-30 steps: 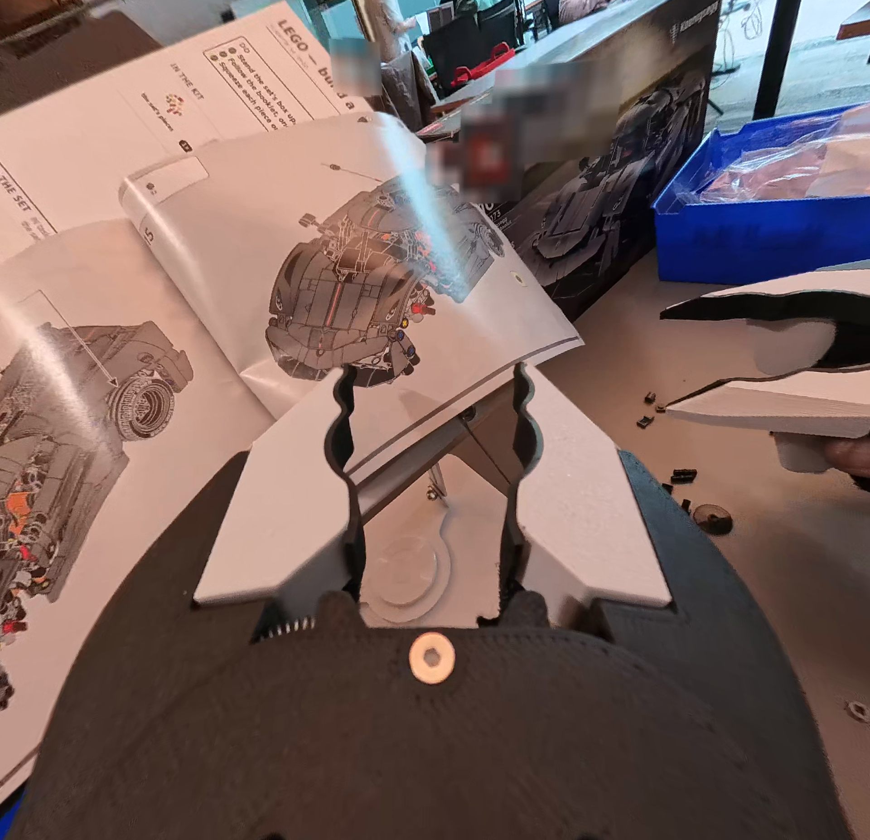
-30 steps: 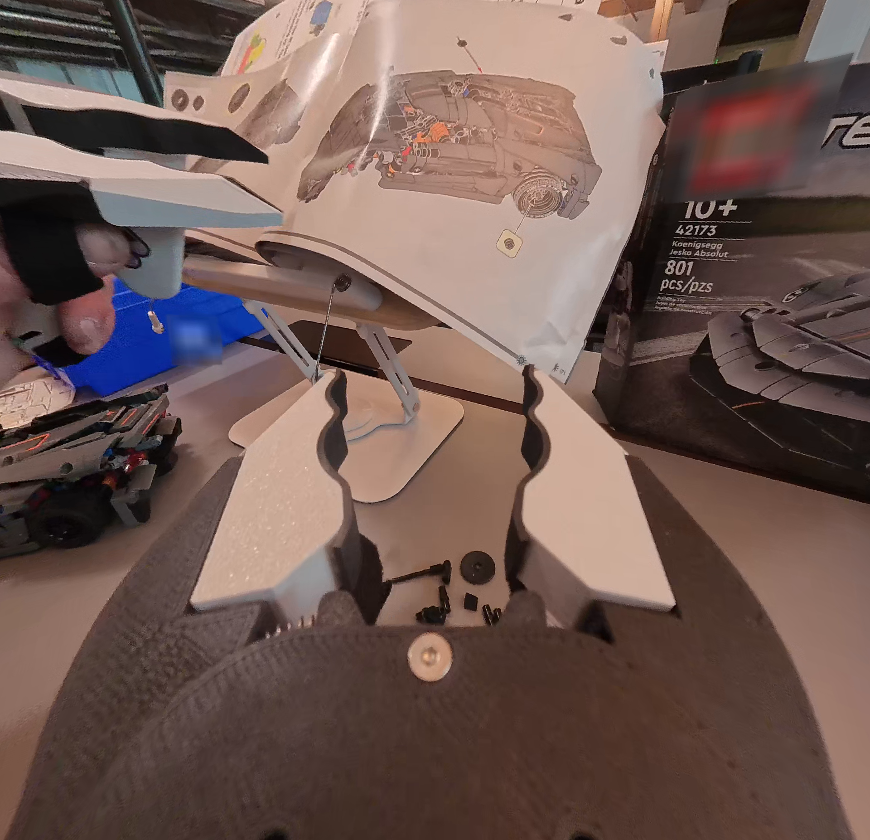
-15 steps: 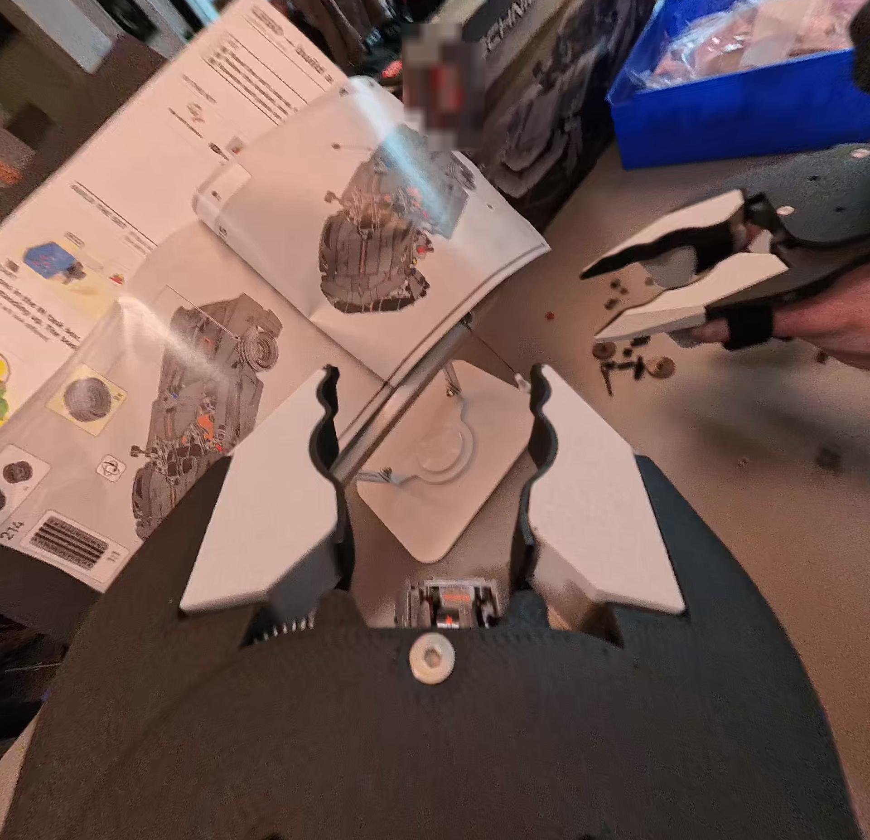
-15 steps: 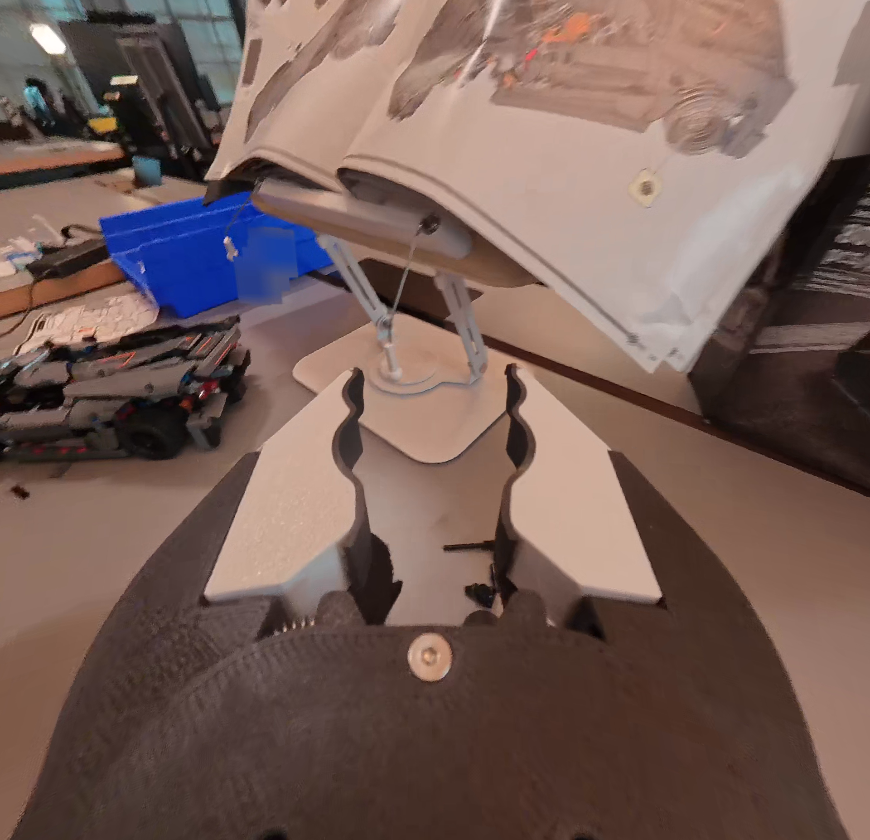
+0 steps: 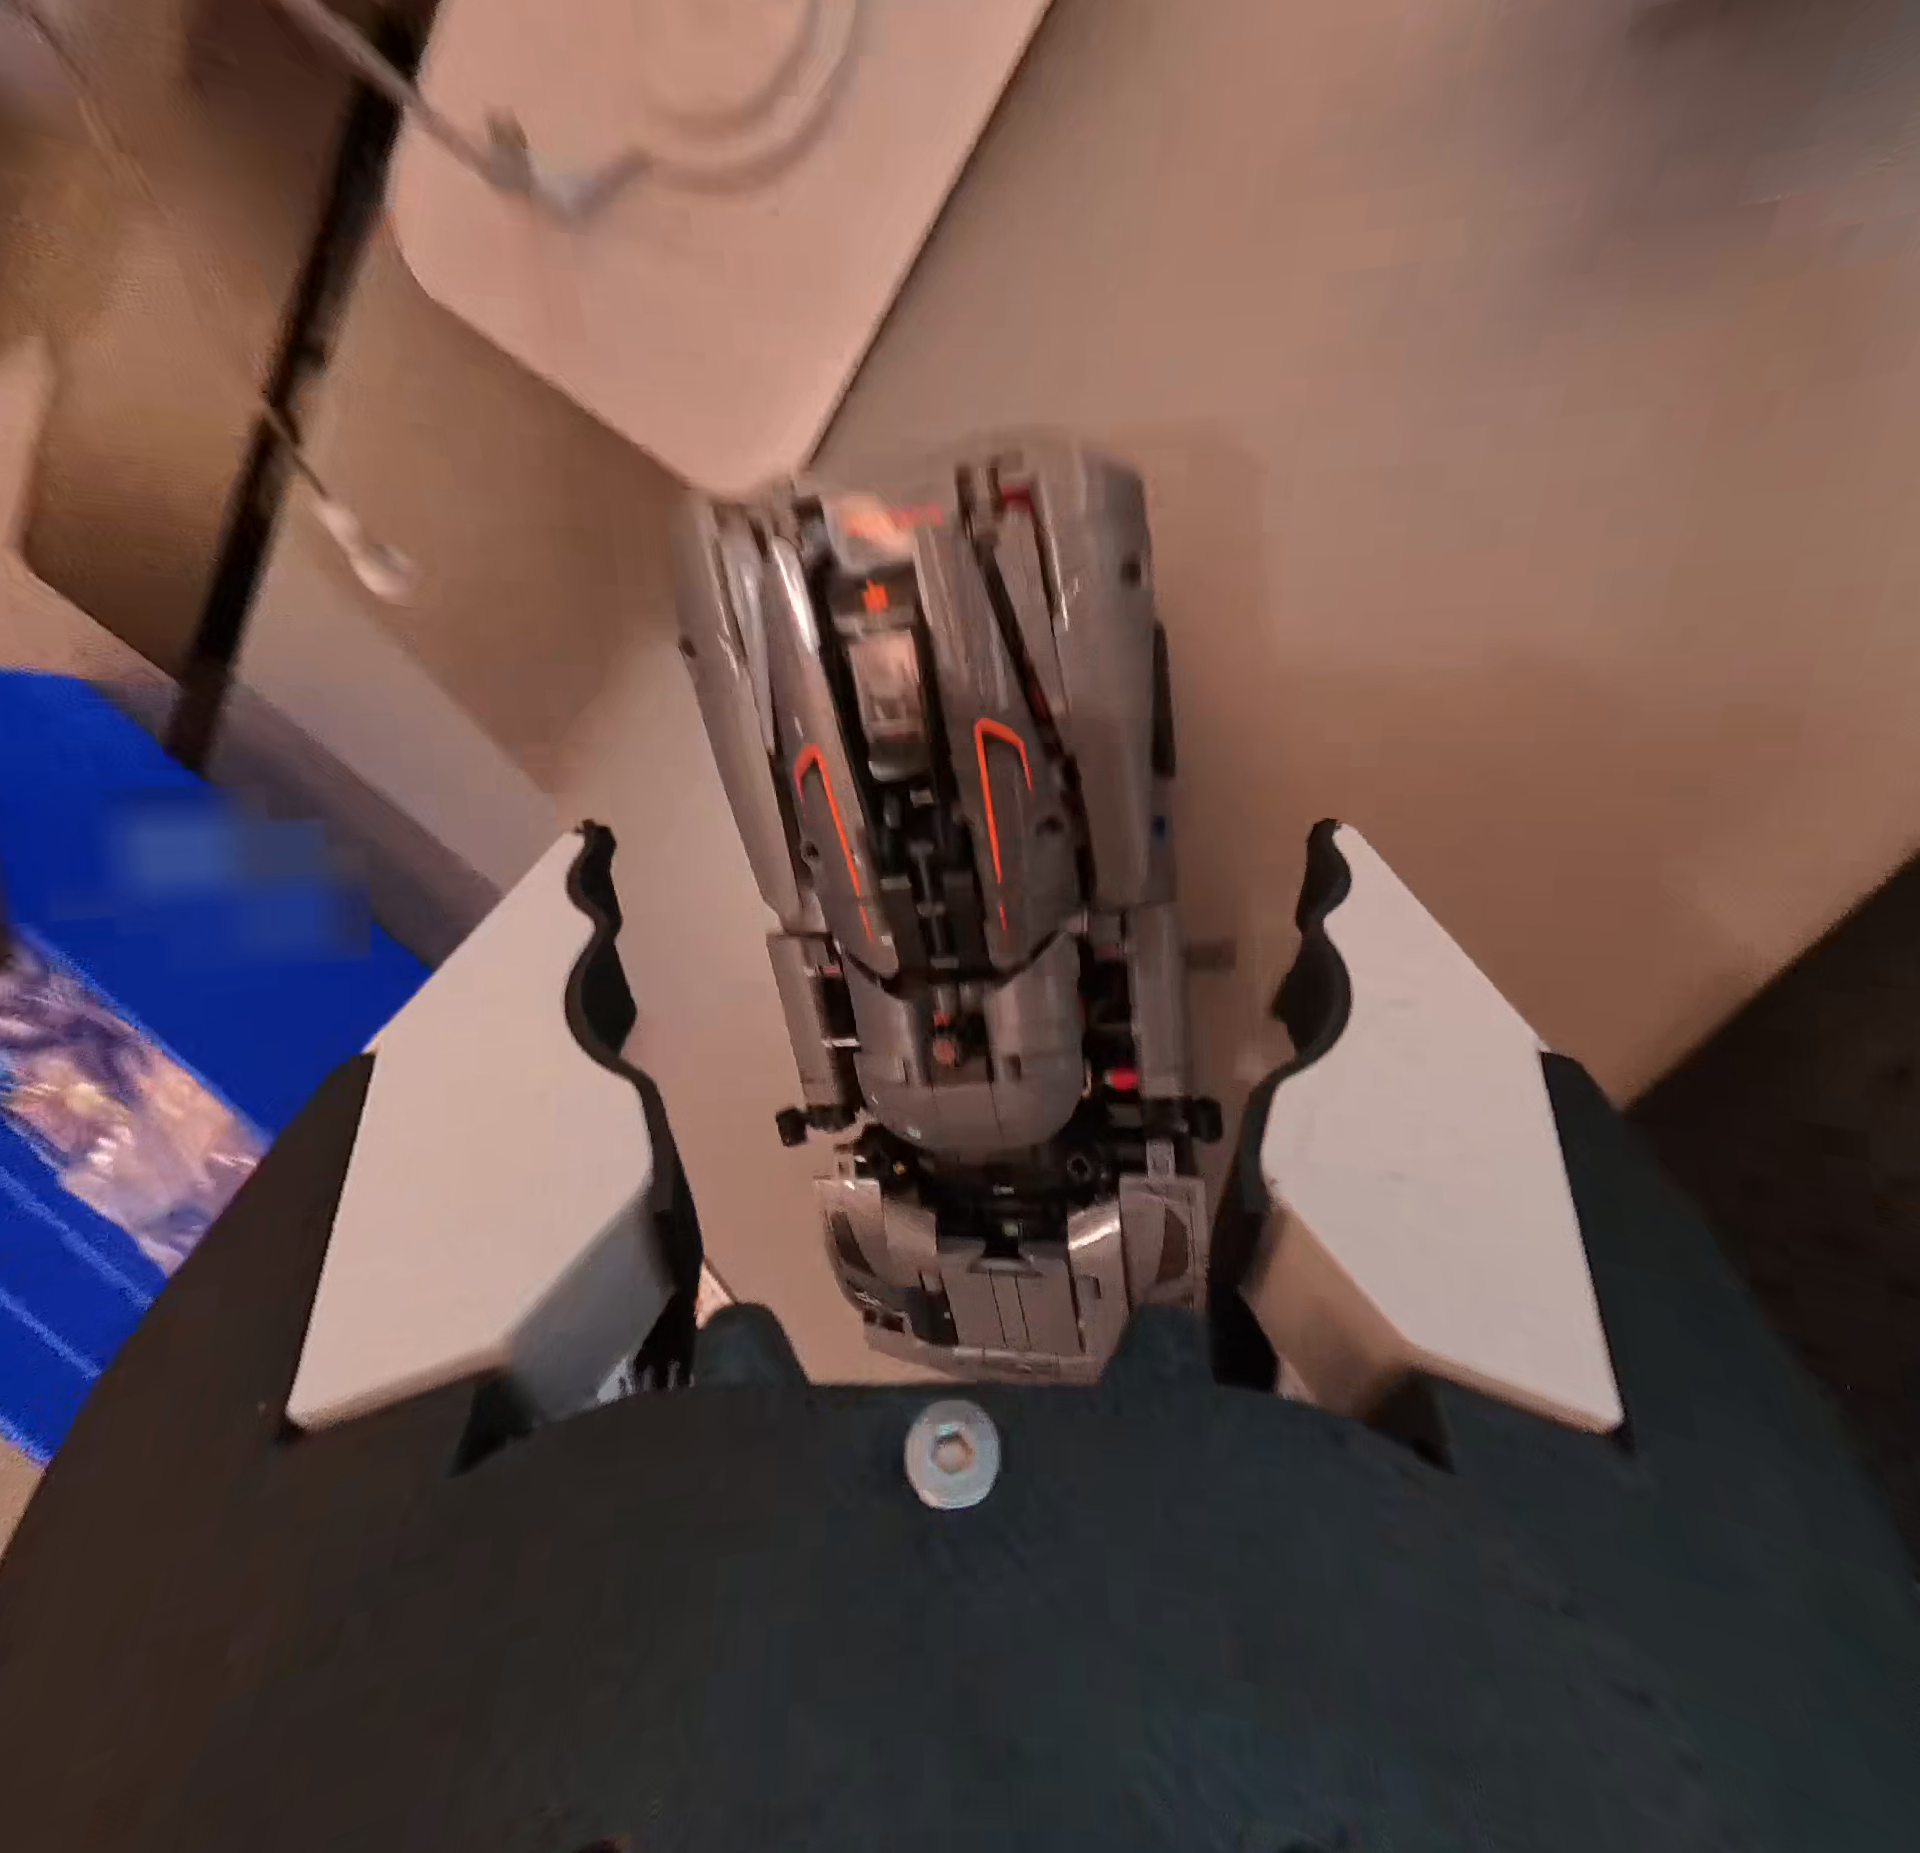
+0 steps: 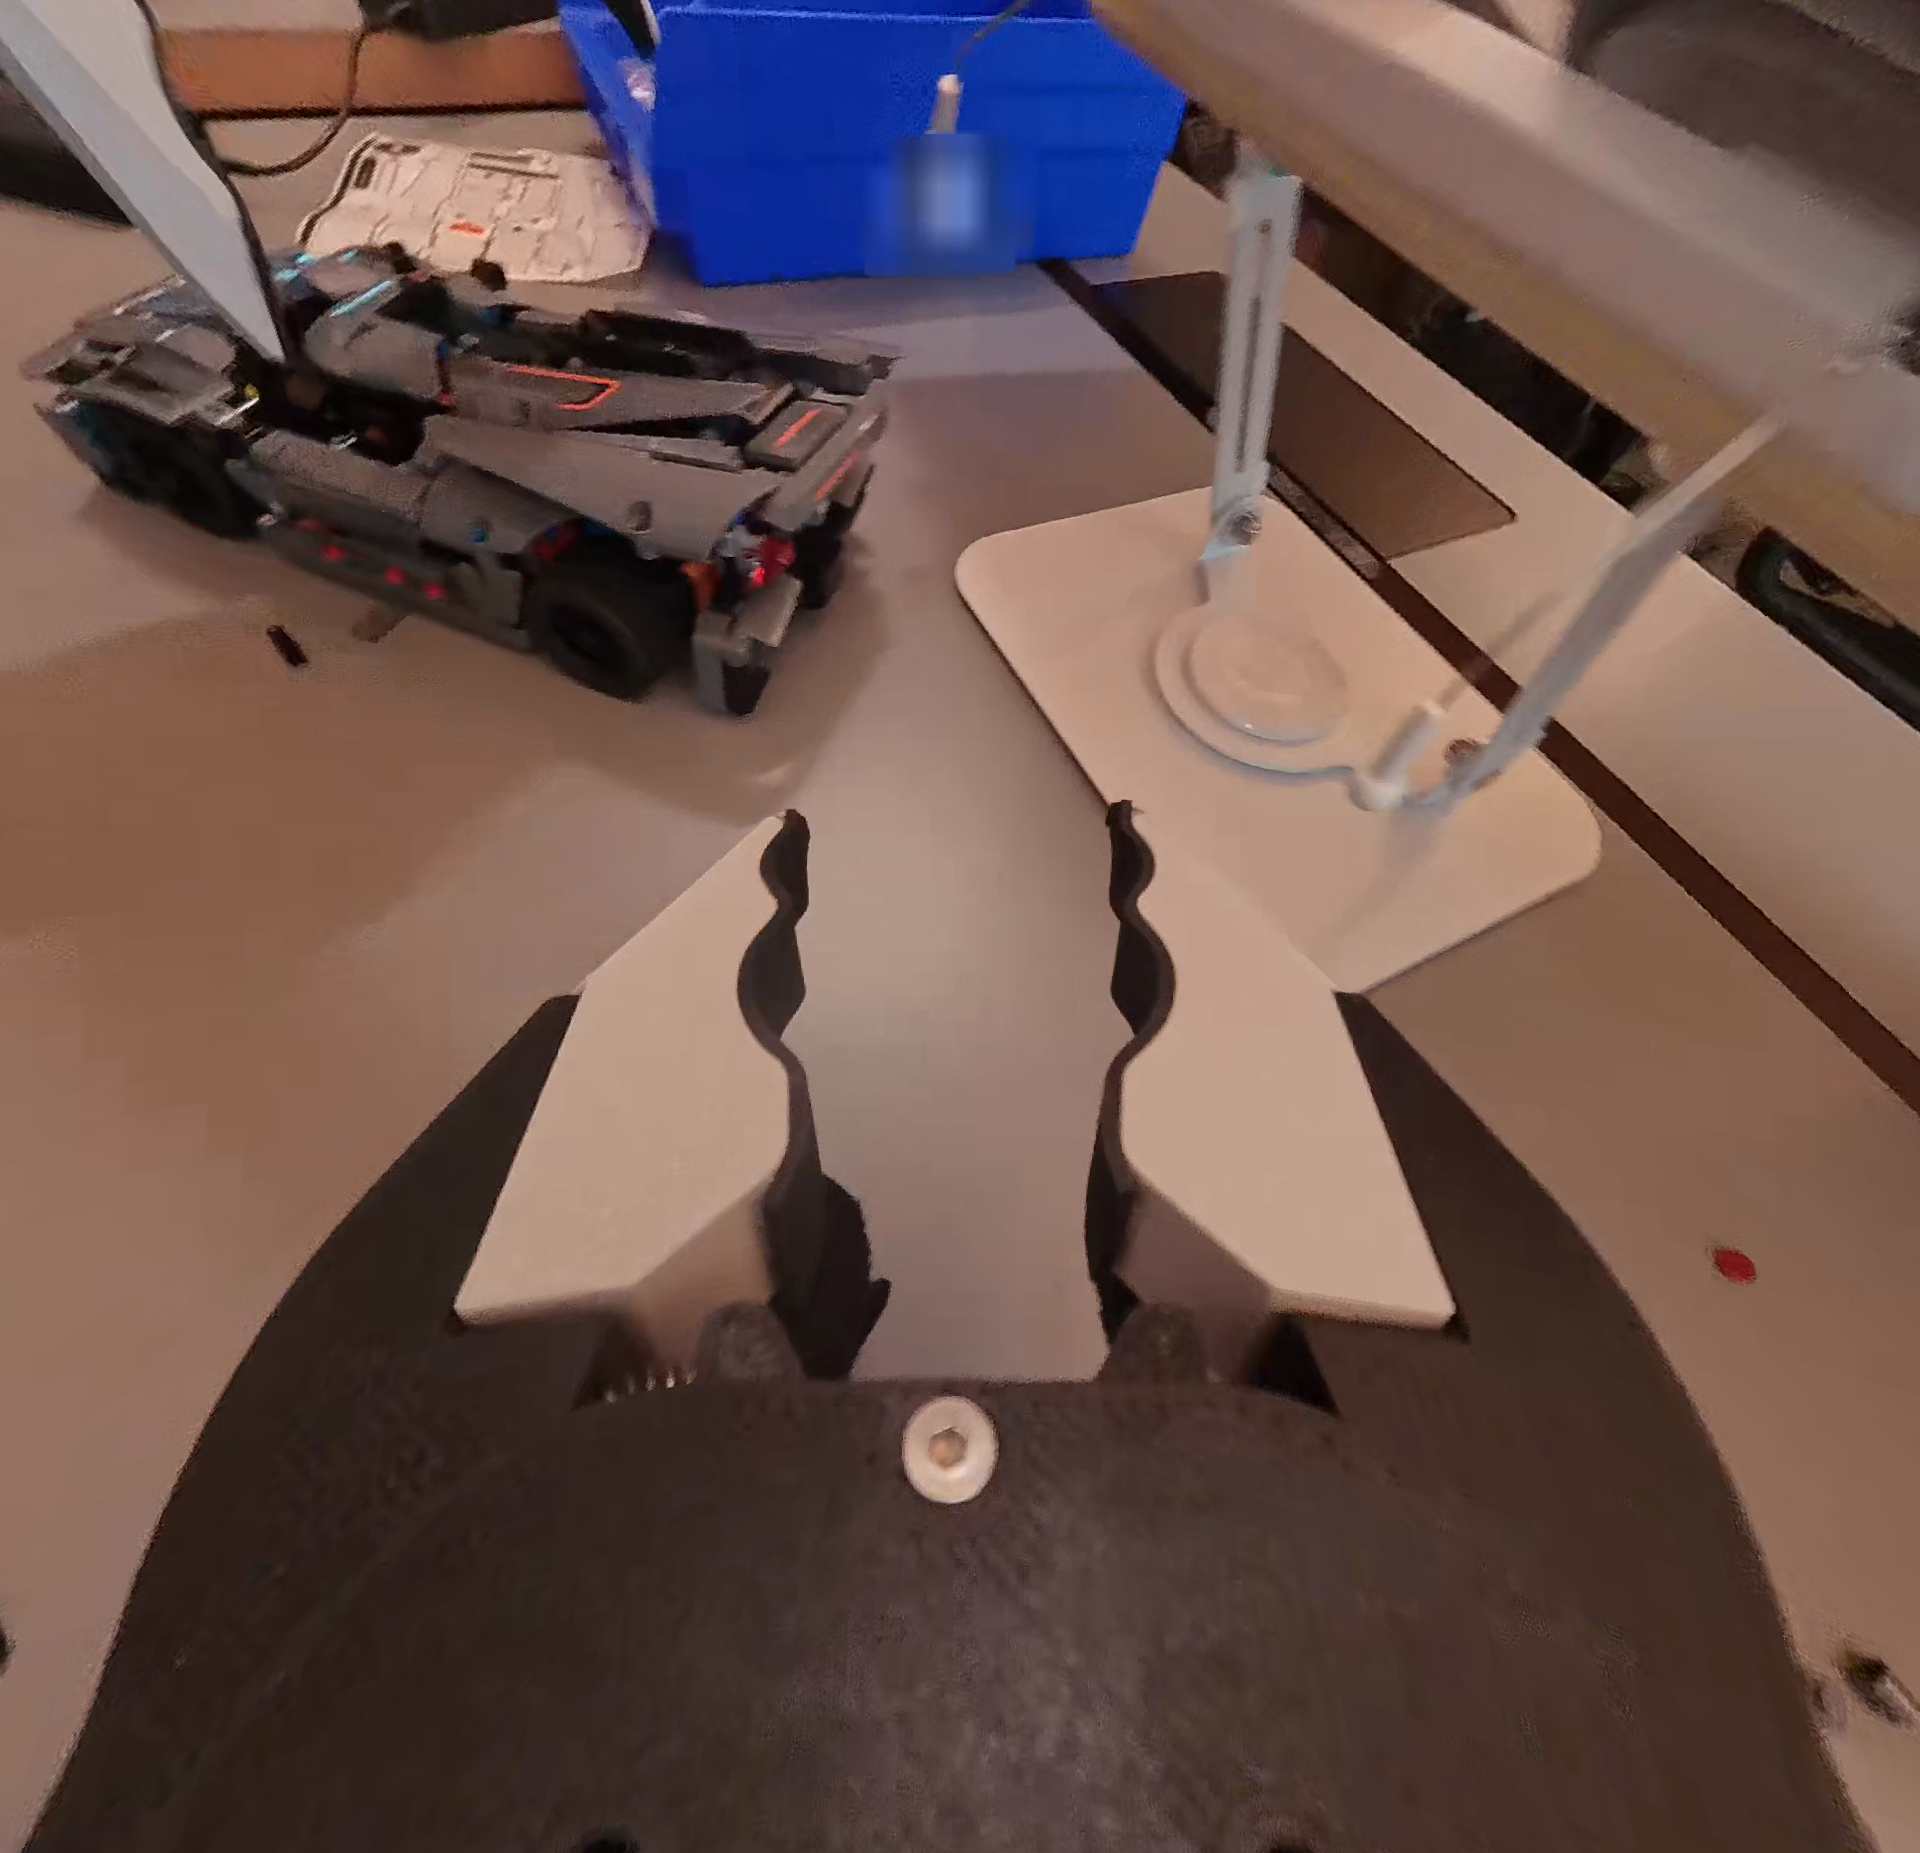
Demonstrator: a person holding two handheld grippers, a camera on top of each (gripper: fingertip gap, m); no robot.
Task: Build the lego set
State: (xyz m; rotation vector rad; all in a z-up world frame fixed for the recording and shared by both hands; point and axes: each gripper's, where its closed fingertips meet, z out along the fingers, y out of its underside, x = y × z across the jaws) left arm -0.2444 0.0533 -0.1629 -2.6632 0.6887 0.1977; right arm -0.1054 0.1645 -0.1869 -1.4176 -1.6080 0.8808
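A grey lego car with orange stripes stands on the table. In the left wrist view I look straight down on it. My left gripper is open and empty, its jaws spread on either side of the car with gaps on both sides. In the right wrist view the car sits at the far left, and one white finger of the left gripper reaches down to its cabin. My right gripper is open and empty over bare table, to the right of the car.
The white book-stand base stands right of the car, also seen in the left wrist view. A blue bin and a sticker sheet lie behind. A small black piece and a red piece lie loose.
My left gripper has swung away from the open booklet and down over the car, with its jaws wider apart. My right gripper has turned left, away from the loose pieces and toward the car.
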